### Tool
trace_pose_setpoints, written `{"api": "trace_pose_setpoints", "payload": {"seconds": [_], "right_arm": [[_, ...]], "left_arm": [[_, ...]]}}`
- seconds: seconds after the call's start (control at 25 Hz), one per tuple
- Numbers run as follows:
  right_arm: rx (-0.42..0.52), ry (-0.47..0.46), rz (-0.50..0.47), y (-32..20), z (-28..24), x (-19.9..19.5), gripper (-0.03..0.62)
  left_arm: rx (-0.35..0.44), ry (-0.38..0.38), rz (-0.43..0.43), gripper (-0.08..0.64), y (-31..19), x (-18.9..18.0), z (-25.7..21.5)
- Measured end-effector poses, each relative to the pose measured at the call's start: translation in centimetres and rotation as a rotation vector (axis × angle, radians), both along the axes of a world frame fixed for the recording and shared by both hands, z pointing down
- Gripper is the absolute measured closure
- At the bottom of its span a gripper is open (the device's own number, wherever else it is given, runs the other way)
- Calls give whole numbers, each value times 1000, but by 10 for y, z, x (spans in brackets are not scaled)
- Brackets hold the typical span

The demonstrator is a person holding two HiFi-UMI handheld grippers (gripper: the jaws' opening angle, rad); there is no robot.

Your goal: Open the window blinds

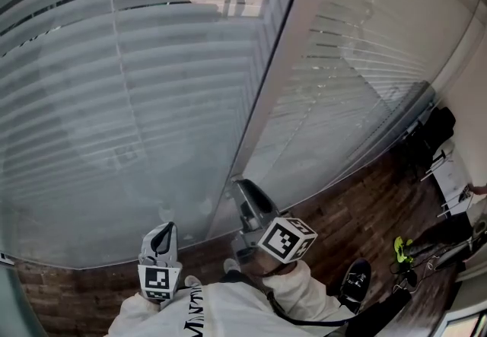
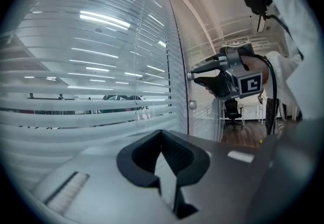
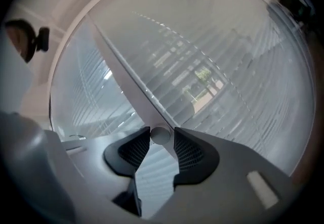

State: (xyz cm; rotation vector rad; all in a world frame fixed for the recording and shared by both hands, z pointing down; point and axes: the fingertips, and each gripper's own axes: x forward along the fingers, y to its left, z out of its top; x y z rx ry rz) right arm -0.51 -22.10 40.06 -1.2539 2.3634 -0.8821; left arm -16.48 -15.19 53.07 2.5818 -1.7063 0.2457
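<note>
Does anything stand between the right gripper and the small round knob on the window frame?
Nothing visible does. The small round grey knob on the white window frame already sits between the jaws of the right gripper, which are closed on its two sides. No cord or slat lies in the gap.

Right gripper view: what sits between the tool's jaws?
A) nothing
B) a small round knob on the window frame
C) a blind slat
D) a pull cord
B: the right tool is closed on a small round knob that sticks out from the pale window frame.
</note>
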Motion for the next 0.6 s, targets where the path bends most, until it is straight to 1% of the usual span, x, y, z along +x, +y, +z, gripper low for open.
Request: {"api": "trace_pose_setpoints", "payload": {"seconds": [0.28, 0.36, 0.48, 0.52, 0.6], "right_arm": [[293, 580, 29, 11, -16, -3, 460], [353, 758, -1, 14, -15, -10, 456], [420, 1041, -84, 20, -4, -25, 451], [447, 1124, -86, 20, -2, -27, 451], [509, 1286, -57, 19, 2, -28, 451]], "left_arm": [[0, -5, 12, 560, -1, 4, 1], [1, -6, 17, 560, -2, 6, 1], [-2, 0, 19, 560, -1, 7, 0], [-1, 1, 20, 560, -2, 8, 0], [1, 0, 22, 560, -2, 9, -1]]}}
